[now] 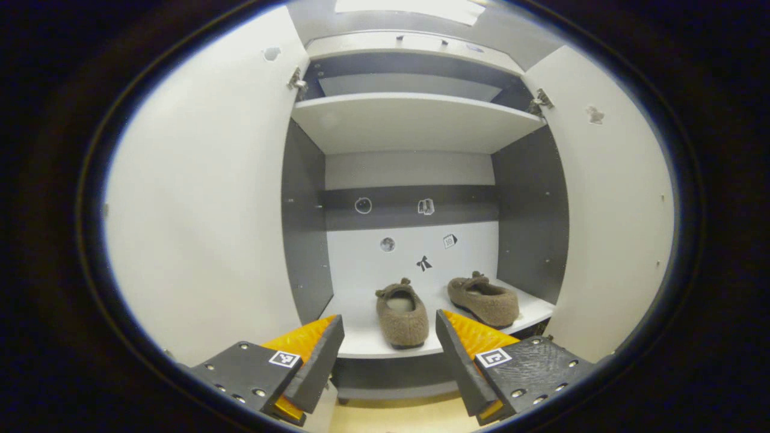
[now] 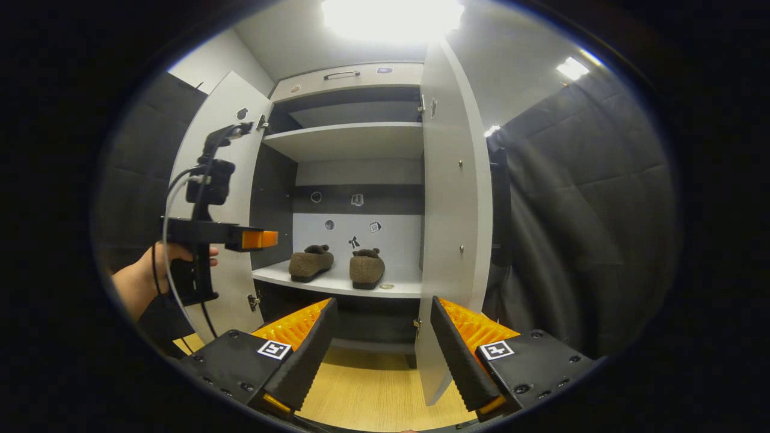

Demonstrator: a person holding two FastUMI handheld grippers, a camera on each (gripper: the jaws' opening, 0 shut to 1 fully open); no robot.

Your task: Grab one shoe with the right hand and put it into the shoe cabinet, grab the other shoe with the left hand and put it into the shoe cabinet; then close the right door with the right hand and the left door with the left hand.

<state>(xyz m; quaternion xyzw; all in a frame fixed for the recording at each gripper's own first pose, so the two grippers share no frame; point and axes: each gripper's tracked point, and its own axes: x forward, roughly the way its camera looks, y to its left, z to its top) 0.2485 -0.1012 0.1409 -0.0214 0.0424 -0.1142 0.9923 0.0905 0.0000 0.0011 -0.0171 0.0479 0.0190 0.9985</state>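
1. Now, left door (image 1: 198, 198) – swung wide open, standing at the left of the cabinet (image 1: 415, 120). In the right gripper view the left gripper (image 2: 258, 239) hangs just in front of this door, held by a hand (image 2: 141, 276); I judge it waits there for its closing turn.
2. Left gripper (image 1: 390, 355), own view – fingers spread apart, nothing between them, aimed straight into the cabinet from in front of the low shelf (image 1: 367, 343).
3. Left shoe (image 1: 402, 316) – on the low shelf, toe toward the back wall, near the front edge. Right shoe (image 1: 484, 299) – same shelf, beside it but apart, angled a little. Both are stowed, so the placing steps look done; the doors remain.
4. Right gripper (image 2: 380, 346) – fingers wide apart, empty, low before the cabinet. The right door (image 2: 448, 228) sits edge-on just beyond its right finger, partly swung in; probably lined up to push that door shut.
5. View differences: the right gripper view gives the door's outer face, the plank floor (image 2: 373, 391), the grey curtain (image 2: 571, 210) and a small round object on the shelf by the shoes – too small to identify. The left gripper view gives both doors' inner faces, hinges and the stickers on the back wall.
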